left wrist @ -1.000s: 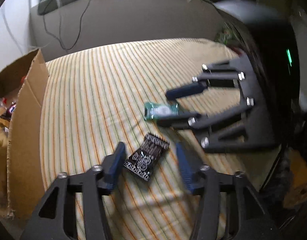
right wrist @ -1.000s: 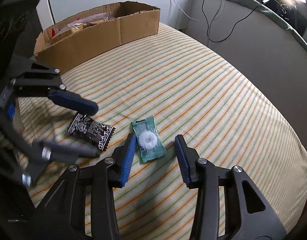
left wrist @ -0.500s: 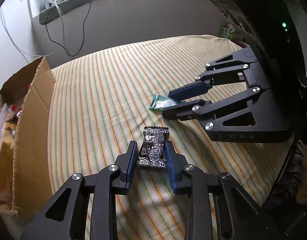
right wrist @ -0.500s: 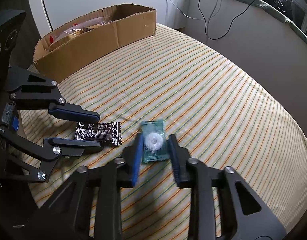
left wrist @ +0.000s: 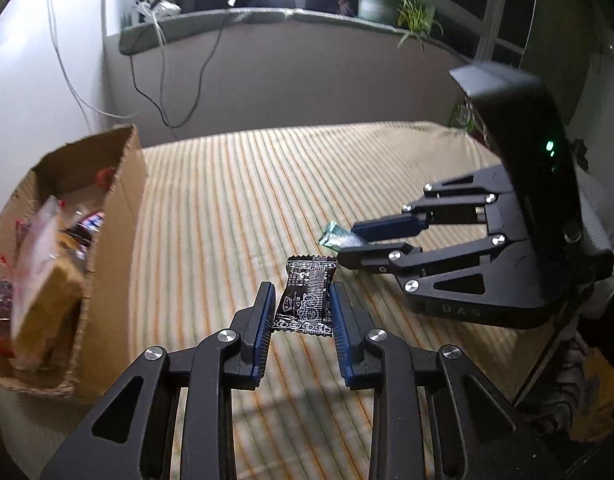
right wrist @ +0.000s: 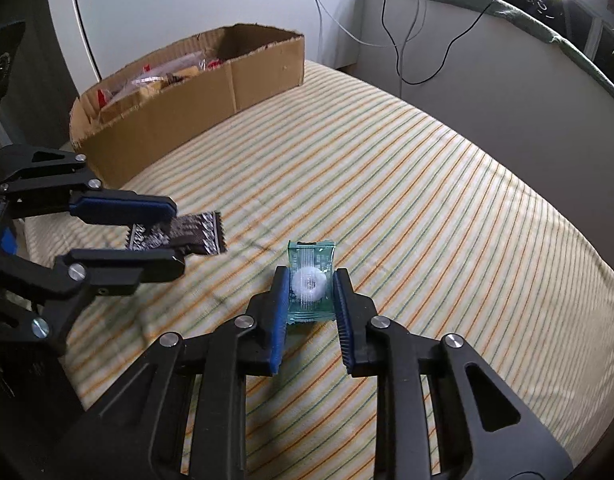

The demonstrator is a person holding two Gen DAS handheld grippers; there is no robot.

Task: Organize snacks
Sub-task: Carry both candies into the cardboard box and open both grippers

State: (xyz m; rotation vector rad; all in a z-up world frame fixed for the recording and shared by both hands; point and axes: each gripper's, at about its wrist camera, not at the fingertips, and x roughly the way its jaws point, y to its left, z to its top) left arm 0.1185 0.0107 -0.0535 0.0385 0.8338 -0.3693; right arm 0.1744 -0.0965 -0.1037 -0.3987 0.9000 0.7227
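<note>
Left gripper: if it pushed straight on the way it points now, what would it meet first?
Probably the striped cloth just past the black snack packet that the left gripper is shut on. The cardboard box sits off to the side; depth is uncertain.

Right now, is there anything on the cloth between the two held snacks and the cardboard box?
Nothing visible. Only bare striped cloth lies between the black packet, the green packet and the box, whose top is open.

A home bedroom: striped bed sheet [right wrist: 387, 200], windowsill potted plant [left wrist: 381, 4], charger cables [left wrist: 179, 80].
</note>
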